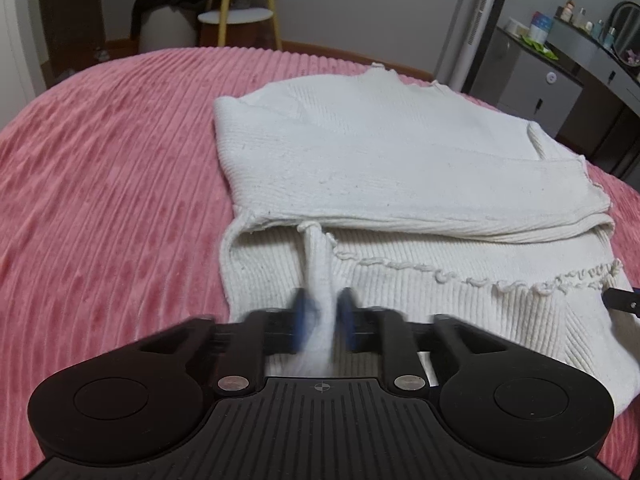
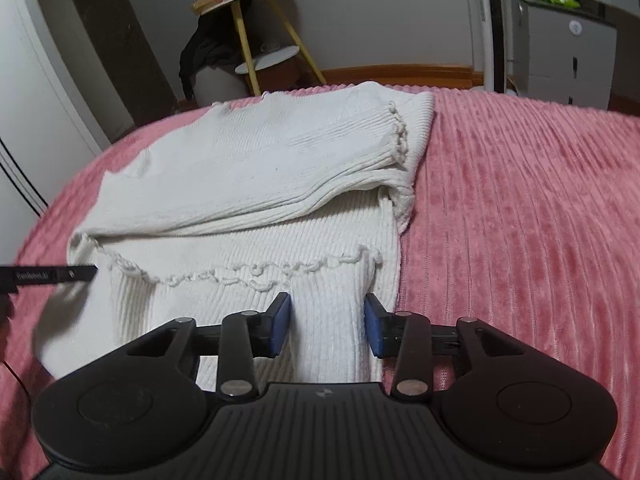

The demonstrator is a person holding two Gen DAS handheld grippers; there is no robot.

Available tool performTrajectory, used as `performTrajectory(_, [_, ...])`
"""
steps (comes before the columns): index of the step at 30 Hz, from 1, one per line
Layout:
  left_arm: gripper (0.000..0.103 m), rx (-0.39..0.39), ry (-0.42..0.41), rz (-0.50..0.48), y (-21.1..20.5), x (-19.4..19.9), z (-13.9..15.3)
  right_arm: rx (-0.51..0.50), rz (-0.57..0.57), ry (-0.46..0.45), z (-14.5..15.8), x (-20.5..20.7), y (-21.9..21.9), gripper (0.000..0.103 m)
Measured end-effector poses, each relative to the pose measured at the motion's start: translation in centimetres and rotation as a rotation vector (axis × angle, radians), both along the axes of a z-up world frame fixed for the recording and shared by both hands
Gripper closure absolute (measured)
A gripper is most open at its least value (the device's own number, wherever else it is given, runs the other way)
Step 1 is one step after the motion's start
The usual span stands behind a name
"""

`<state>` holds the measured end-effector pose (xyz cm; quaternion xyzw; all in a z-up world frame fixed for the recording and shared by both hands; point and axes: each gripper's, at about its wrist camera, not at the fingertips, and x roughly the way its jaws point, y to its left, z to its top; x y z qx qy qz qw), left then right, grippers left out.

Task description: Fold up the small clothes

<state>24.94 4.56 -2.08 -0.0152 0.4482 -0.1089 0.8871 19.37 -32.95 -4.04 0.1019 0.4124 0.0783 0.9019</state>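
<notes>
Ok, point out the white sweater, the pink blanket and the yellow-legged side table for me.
white sweater (image 1: pixel 380 152): left wrist view, folded upper panel.
pink blanket (image 2: pixel 520 208): right wrist view, bare ribbed surface right of the sweater.
yellow-legged side table (image 2: pixel 272 58): right wrist view, lower round shelf.

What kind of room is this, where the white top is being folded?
Most likely a bedroom at home. The white knit top lies on a pink ribbed bedspread, a dressing table with bottles and a mirror stands along the wall, and a small yellow-legged side table stands beyond.
</notes>
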Motion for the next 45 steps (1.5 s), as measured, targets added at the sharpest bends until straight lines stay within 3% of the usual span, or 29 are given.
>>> performTrajectory(1, [0.093,0.001,-0.007,0.001,0.1,-0.1,0.3,-0.014,0.003,-0.002,0.1,0.0,0.2,0.088])
performTrajectory(2, [0.094,0.002,-0.021,0.0,0.2,-0.4,0.7,-0.02,0.006,-0.004,0.4,-0.1,0.2,0.095])
performTrajectory(7, [0.094,-0.016,-0.147,-0.066,0.7,-2.4,4.4,-0.042,0.024,-0.089,2.8,-1.1,0.3,0.096])
performTrajectory(13, [0.094,-0.067,-0.273,0.026,2.4,-0.6,8.5,-0.087,-0.001,-0.21,6.0,0.3,0.5,0.096])
performTrajectory(15, [0.094,-0.04,-0.296,0.066,2.3,0.8,8.8,-0.092,-0.027,-0.231,6.6,1.8,0.4,0.096])
performTrajectory(20, [0.094,-0.008,-0.261,0.112,1.7,3.8,6.8,-0.11,-0.088,-0.24,5.4,5.6,-0.1,0.095])
performTrajectory(23, [0.092,0.002,-0.167,0.097,1.2,5.3,4.3,-0.08,-0.082,-0.169,3.3,7.9,-0.8,0.089])
performTrajectory(25, [0.078,0.009,-0.124,0.07,0.9,5.7,2.9,-0.068,-0.077,-0.102,1.9,8.8,-1.1,0.083])
performTrajectory(26, [0.062,0.016,-0.117,0.06,0.7,5.7,2.5,-0.052,-0.062,-0.082,1.5,8.9,-1.2,0.072])
performTrajectory(27, [0.061,0.015,-0.12,0.046,0.5,5.7,2.2,-0.042,-0.047,-0.076,1.3,8.9,-1.2,0.068])
performTrajectory(29, [0.063,0.03,-0.12,0.024,0.1,6.0,1.9,-0.052,-0.017,-0.09,1.2,8.8,-0.9,0.062])
performTrajectory(31, [0.089,0.046,-0.103,0.039,-0.1,6.7,1.8,-0.081,0.0,-0.094,1.0,9.2,-0.5,0.063])
performTrajectory(32, [0.093,0.055,-0.092,0.047,-0.1,6.9,1.9,-0.094,0.01,-0.094,1.0,9.4,-0.2,0.073])
performTrajectory(34, [0.094,0.064,-0.09,0.053,0.0,6.8,2.7,-0.142,0.041,-0.09,1.2,9.6,0.6,0.095])
performTrajectory(40, [0.094,0.082,-0.22,0.016,0.0,5.6,6.7,-0.28,0.124,-0.245,4.6,8.2,2.9,0.096])
performTrajectory(45, [0.094,0.104,-0.304,0.078,-0.7,9.2,7.8,-0.374,0.101,-0.347,6.0,11.2,3.8,0.096])
